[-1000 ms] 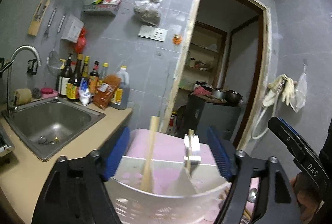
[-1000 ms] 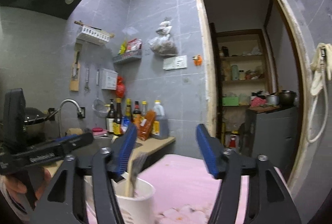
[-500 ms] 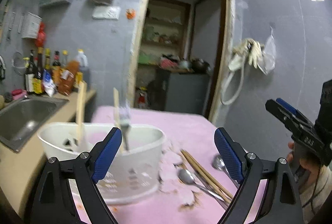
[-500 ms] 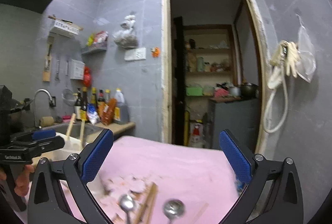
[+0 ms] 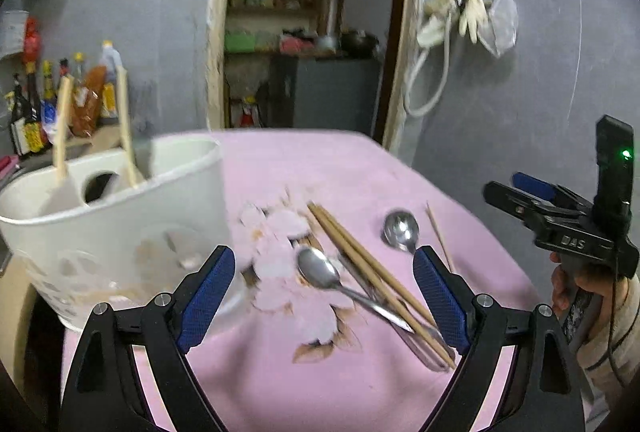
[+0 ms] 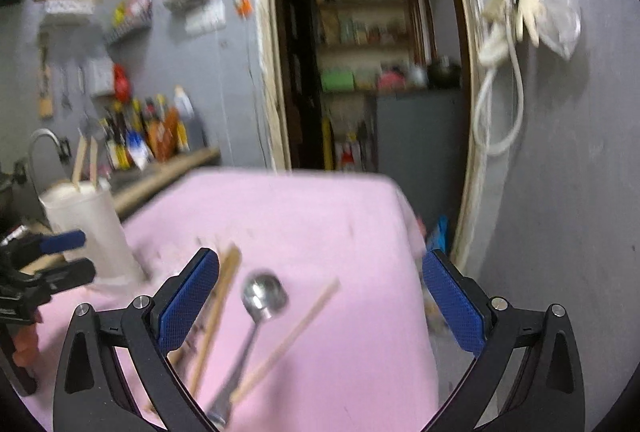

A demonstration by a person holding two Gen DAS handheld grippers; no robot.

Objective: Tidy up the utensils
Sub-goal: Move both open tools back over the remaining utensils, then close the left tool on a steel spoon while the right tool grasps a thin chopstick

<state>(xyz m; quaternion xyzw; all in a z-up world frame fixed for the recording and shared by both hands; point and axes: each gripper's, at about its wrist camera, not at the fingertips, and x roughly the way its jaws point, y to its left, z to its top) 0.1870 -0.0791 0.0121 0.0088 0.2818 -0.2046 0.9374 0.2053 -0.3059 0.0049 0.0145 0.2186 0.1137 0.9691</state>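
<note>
My left hand-held gripper (image 5: 324,296) is spread wide, gripping nothing, above a spoon (image 5: 320,274) and a pair of chopsticks (image 5: 360,264) on the pink tabletop (image 5: 320,384). Both lie slanted, spoon bowl toward the white holder (image 5: 120,232) at left. My right hand-held gripper (image 6: 320,306) is wide too, jaws easing inward, empty, over a second spoon (image 6: 260,300), its bowl pointing away from me.

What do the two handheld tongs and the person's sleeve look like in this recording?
Both tongs are black frames with silver screws and textured blue pads. The left tongs show this from their own camera. The right tongs, seen side-on, carry white "DAS" lettering, a black box with a green light on top, a grip and a thin dark cable. The sleeve is light beige with a dark stripe.
</note>
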